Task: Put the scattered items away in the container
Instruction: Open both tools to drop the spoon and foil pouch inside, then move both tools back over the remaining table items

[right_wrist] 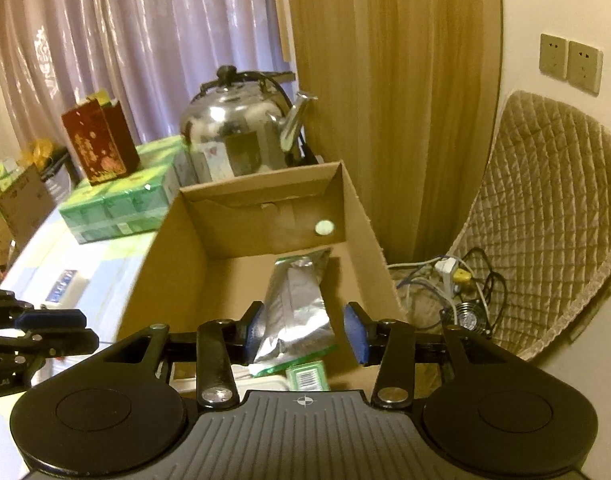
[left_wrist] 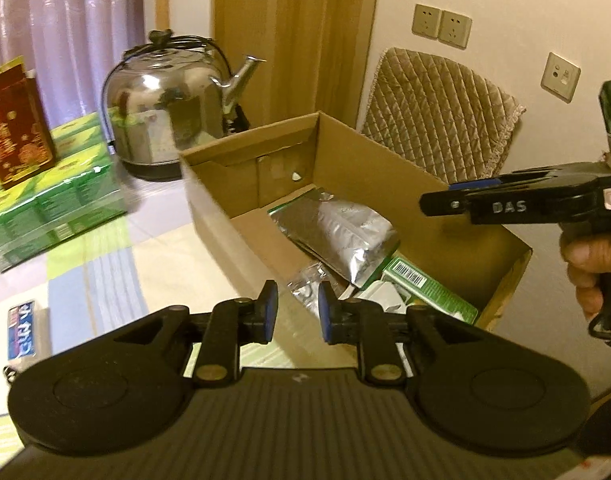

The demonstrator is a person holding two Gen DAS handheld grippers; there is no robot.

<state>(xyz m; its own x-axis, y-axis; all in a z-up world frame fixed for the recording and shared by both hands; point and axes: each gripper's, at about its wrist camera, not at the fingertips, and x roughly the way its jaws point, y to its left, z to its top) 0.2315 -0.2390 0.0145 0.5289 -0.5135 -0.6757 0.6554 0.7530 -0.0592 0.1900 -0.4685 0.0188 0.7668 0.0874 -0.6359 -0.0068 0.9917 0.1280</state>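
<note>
Cardboard box (left_wrist: 209, 200) stands open on the desk (left_wrist: 105, 272), just in front of the steel kettle (left_wrist: 165, 120). Inside the box: silver foil pouch (left_wrist: 341, 232) lying flat, a green carton (left_wrist: 429, 288) at its near end, a small crumpled foil wrapper (left_wrist: 305, 284) beside it. Left claw (left_wrist: 298, 316) hovers over the box's near edge, jaws parted, nothing between them. Right claw (right_wrist: 305, 330) above the box, jaws wide apart, empty, pouch (right_wrist: 297, 304) below. Blue toothpaste box (left_wrist: 23, 332) lies on the desk, left of the cardboard box, well apart. Stacked green packs (left_wrist: 57, 196) left of the kettle, red carton (left_wrist: 15, 128) on top
</note>
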